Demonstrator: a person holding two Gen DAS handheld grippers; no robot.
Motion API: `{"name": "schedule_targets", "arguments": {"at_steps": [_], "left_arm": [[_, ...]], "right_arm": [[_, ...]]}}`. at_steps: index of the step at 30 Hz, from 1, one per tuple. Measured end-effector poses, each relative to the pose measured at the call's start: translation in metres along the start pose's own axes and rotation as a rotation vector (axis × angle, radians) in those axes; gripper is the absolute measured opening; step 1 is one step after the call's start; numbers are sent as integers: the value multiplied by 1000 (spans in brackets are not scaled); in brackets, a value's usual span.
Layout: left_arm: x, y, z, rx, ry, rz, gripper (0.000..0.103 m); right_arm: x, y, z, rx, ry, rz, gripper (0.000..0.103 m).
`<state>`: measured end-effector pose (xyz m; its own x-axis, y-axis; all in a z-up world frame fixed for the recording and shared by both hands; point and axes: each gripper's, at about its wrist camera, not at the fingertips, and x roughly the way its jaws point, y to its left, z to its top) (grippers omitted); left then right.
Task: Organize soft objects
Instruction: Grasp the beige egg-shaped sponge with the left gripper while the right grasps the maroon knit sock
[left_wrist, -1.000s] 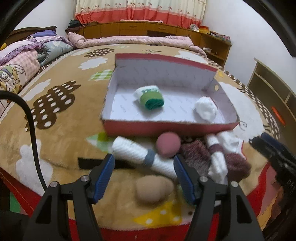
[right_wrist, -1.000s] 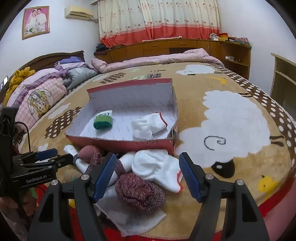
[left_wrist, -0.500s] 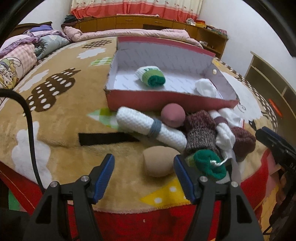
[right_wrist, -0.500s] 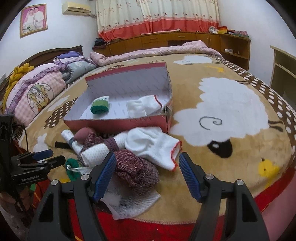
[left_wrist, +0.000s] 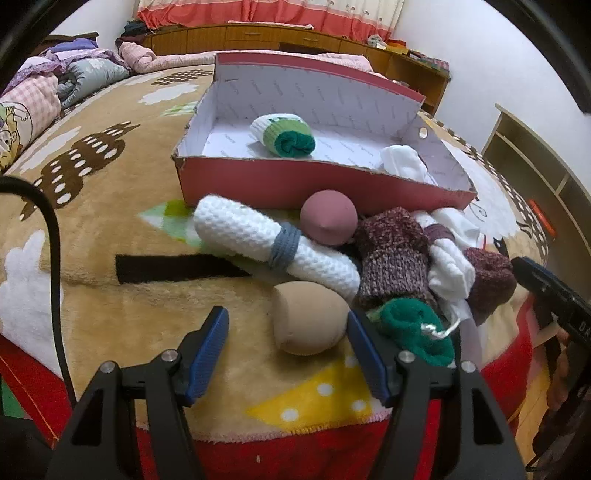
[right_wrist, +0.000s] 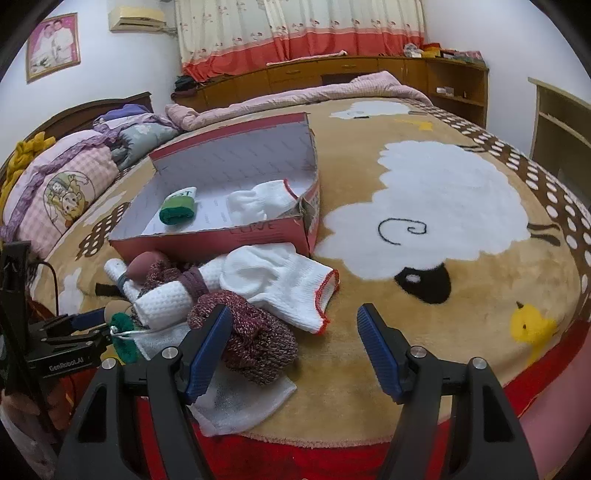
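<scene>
Soft objects: left wrist view shows green sock roll (left_wrist: 286, 134) and white glove (left_wrist: 404, 162) already in red box (left_wrist: 295, 184) on the bed; left tongs (left_wrist: 288, 332) spread, empty, straddling tan ball (left_wrist: 308, 317). Right wrist view: right tongs (right_wrist: 293, 332) spread, empty, over maroon knit sock (right_wrist: 255, 339); second white glove (right_wrist: 280, 280) and rolled white towel (right_wrist: 166, 299) still outside, so mostly unsorted.

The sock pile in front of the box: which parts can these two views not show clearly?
- Left wrist view: the right side of the green sock is hidden behind the left claw.
- Right wrist view: the tan ball is mostly covered by the left claw and the green sock.
- Right wrist view: the flat white cloth lies largely under the maroon sock.
</scene>
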<state>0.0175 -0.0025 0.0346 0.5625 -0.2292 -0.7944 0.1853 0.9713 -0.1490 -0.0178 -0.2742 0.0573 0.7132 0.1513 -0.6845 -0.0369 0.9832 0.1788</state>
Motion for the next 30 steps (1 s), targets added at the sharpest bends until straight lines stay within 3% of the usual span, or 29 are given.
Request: {"name": "schedule_targets", "arguments": {"at_steps": [17, 21, 27, 30], "left_arm": [[10, 1, -3, -28, 31, -61, 67], [11, -1, -3, -23, 22, -60, 65], [7, -8, -5, -3, 11, -94, 43], [5, -11, -6, 11, 9, -91, 39]], "right_arm": [[14, 30, -15, -59, 70, 127, 70], [22, 36, -18, -67, 92, 149, 63], [29, 43, -23, -85, 110, 158, 60], [29, 43, -26, -82, 115, 160, 58]]}}
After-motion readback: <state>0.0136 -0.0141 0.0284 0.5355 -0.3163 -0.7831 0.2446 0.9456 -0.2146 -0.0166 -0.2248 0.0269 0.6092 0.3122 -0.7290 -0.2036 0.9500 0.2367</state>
